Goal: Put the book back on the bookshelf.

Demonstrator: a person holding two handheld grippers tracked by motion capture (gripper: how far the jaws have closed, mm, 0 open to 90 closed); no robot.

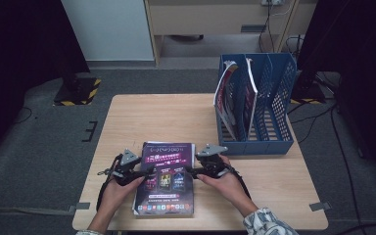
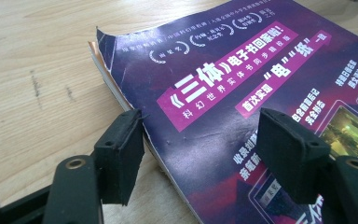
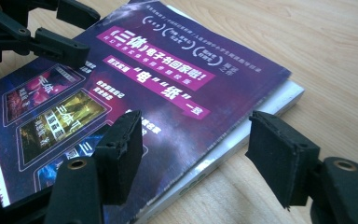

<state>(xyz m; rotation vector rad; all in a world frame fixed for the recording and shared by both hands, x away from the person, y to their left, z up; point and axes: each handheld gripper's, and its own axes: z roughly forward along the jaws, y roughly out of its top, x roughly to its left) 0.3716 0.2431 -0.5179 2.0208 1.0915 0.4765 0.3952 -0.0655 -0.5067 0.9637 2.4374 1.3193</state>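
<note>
High view frames a pale wooden table (image 1: 127, 117) on grey carpet, with the person's forearms coming in from the near edge. On the left, the left gripper (image 1: 147, 171) is hovering at the left edge of a purple magazine (image 1: 165, 196) that is lying flat near the front of the table; in the left gripper view its jaws are standing apart, one pad (image 2: 120, 156) outside the magazine's edge over bare wood and the other over the cover, neither one pressing. Across the cover, the right gripper (image 1: 190, 170) is sitting at the magazine's right edge, its jaws likewise spread, straddling the edge without pinching it. Farther right and toward the back, well apart from both hands, a blue file rack (image 1: 279, 98) is standing upright with two magazines leaning in its left compartments; nothing is lying between it and the grippers. The magazine's cover (image 3: 168, 88) is showing a magenta banner with white Chinese lettering and small framed pictures, its top left corner (image 2: 103, 39) is curling and worn, and white page edges are showing beneath the cover.
</note>
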